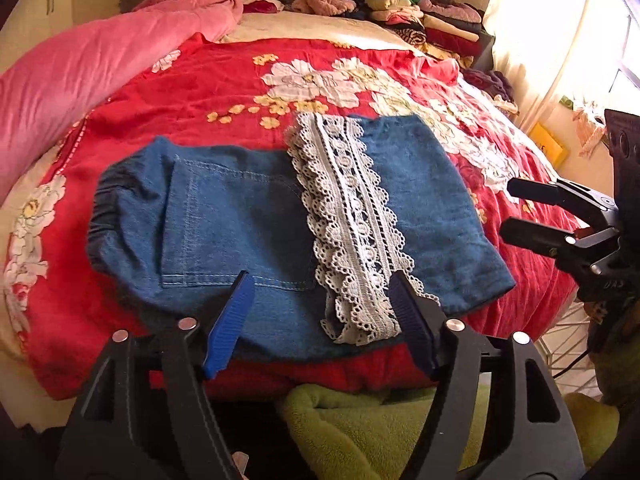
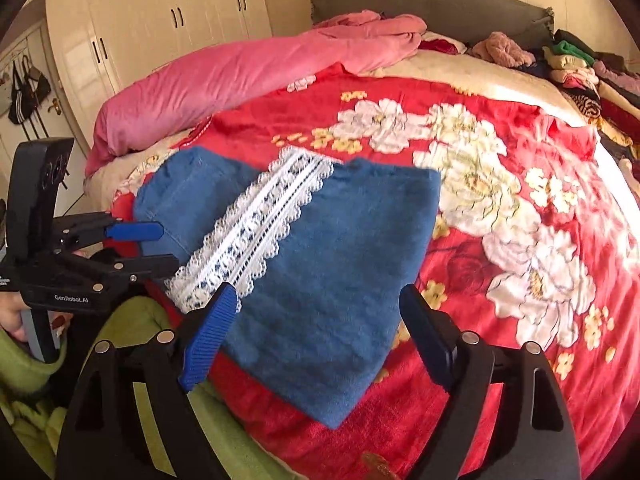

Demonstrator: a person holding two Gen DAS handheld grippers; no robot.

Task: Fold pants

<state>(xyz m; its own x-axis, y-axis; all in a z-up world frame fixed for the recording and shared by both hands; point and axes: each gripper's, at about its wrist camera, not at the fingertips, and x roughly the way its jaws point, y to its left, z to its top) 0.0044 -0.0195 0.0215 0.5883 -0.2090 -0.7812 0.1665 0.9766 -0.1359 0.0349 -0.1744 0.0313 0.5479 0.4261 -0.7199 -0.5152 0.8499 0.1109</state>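
Note:
Blue denim pants (image 1: 240, 216) lie folded into a flat packet on the red floral blanket (image 1: 208, 80), elastic waistband to the left, back pocket facing up. A white lace band (image 1: 352, 216) runs across the packet. My left gripper (image 1: 320, 284) hovers open over the near edge; nothing is between its blue pads. In the right wrist view the pants (image 2: 340, 280) show their plain folded end and the lace (image 2: 256, 232). My right gripper (image 2: 318, 292) stands open above that end, holding nothing. The left gripper (image 2: 166, 246) shows at the left edge, the right gripper (image 1: 516, 208) at the right.
A pink quilt (image 2: 224, 80) is rolled along the bed's far left. Stacked folded clothes (image 1: 424, 16) sit at the back right by the grey headboard. Green fleece (image 1: 360, 424) covers the near bed edge. White wardrobe doors (image 2: 172, 16) stand behind.

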